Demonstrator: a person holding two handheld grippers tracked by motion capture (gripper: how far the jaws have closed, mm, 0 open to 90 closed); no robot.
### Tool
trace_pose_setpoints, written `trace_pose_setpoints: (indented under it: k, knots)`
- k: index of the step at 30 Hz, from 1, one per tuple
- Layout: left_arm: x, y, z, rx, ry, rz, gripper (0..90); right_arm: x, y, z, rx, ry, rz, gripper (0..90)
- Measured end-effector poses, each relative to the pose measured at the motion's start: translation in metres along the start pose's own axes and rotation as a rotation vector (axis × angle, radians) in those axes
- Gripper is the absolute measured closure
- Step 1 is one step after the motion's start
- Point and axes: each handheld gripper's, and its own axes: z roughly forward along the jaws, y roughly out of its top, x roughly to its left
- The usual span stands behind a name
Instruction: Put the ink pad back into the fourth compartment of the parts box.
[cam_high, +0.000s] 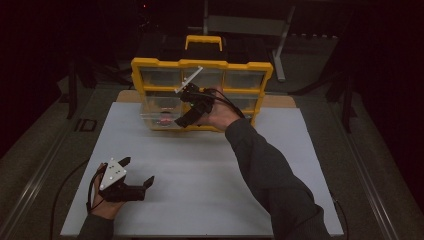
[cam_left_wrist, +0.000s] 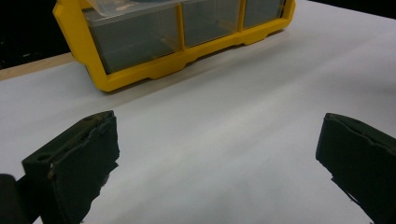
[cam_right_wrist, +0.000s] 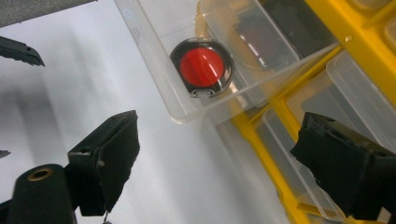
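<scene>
A yellow organizer (cam_high: 202, 65) with clear drawers stands at the far edge of the white mat (cam_high: 210, 170). Its lower-left clear drawer (cam_high: 155, 118) is pulled out, and a round red disc in a black rim (cam_right_wrist: 201, 67) lies inside it. My right gripper (cam_high: 181, 111) hovers open just in front of that drawer (cam_right_wrist: 154, 60), its jaws wide apart with nothing between them (cam_right_wrist: 215, 154). My left gripper (cam_high: 137, 171) rests low on the mat at the near left, open and holding nothing (cam_left_wrist: 217, 154), facing the organizer (cam_left_wrist: 154, 70).
The organizer's yellow handle (cam_high: 203, 40) rises behind it. Bare mat lies between the two grippers. A grey floor and dark frame legs (cam_high: 280, 45) surround the table. A jaw tip of the left gripper (cam_right_wrist: 18, 51) shows far off in the right gripper view.
</scene>
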Motion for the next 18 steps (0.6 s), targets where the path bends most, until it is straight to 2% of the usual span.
trace_pose_setpoints:
  k: [18]
  knots:
    - [-0.001, -0.001, 0.000, 0.005, -0.002, 0.002, 0.0, 0.010, -0.019, 0.009, 0.010, 0.021, -0.015, 12.9]
